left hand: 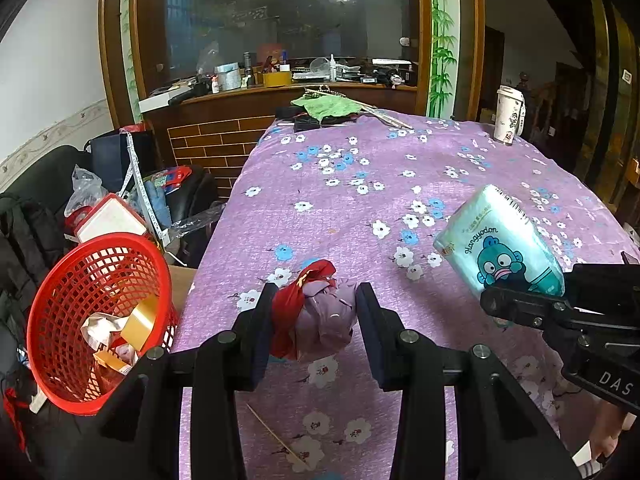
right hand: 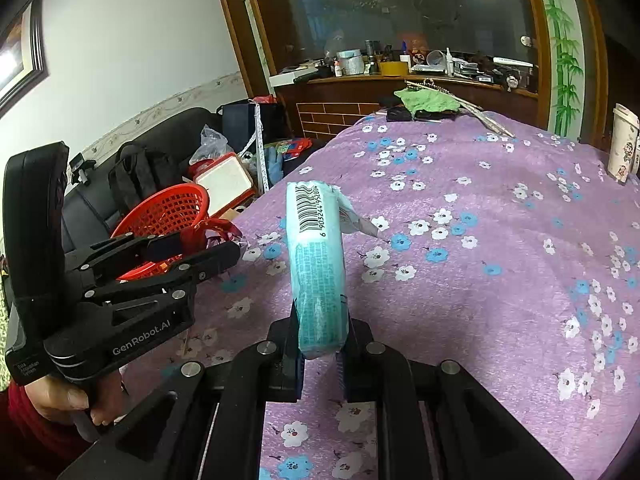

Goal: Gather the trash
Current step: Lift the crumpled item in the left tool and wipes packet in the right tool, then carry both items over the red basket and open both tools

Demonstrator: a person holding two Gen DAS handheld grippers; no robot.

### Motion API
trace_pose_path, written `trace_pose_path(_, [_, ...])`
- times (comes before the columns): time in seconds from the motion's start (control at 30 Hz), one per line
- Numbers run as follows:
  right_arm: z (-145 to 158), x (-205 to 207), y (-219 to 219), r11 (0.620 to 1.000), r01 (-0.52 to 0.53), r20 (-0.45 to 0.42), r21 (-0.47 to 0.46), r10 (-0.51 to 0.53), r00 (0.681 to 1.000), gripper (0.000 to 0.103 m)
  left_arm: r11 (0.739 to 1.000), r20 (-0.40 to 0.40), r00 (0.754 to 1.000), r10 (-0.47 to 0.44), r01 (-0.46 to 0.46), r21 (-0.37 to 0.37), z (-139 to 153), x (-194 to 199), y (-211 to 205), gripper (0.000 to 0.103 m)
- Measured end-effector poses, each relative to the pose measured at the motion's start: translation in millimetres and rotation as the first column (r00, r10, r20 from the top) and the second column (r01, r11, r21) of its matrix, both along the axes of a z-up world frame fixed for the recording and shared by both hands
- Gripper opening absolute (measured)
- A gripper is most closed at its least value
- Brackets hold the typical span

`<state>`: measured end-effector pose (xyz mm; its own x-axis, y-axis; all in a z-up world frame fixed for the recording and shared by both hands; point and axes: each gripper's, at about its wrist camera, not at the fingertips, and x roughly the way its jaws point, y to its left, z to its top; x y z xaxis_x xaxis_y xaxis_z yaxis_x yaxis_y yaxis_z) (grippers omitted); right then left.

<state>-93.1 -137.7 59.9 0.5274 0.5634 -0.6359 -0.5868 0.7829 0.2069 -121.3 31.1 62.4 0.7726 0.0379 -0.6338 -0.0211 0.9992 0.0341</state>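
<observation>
Matt purple floral cloth (left hand: pixel 400 168) covers the table. The basket (left hand: pixel 52 320) is glossy red plastic mesh. The tissue pack (right hand: pixel 320 272) has smooth, shiny film. The grippers' fingers (left hand: pixel 260 332) are matt black plastic with metal bolts.

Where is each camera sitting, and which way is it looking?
Left wrist: on the left gripper, looking down its fingers at the crumpled wrapper they pinch, the red basket alongside; the right gripper shows.
Right wrist: on the right gripper, looking along the tissue pack it clamps; the left gripper and the hand holding it show.
Shared: purple flowered tablecloth, basket, pack, white cup.
</observation>
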Motion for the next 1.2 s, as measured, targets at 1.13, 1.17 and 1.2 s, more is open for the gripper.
trace_pose_path(1.13, [16.2,17.5,77.9,0.989,-0.15,-0.032,-0.002,0.15,0.988,0.014,0.984,0.041,0.985,0.17,-0.167,-0.058,18.7,-13.6,82.4,0.039])
trace_pose_path(1.17, [17.3,17.1,82.3,0.987,-0.158,-0.032,-0.003,0.158,0.987,0.014,0.982,0.043,0.982,0.182,-0.179,-0.062,19.5,-15.2,88.8,0.039])
trace_pose_path(1.2, [19.0,17.5,88.9,0.985,-0.171,-0.034,-0.003,0.171,0.985,0.014,0.979,0.044,0.98,0.196,-0.193,-0.065,20.0,-16.3,95.7,0.039])
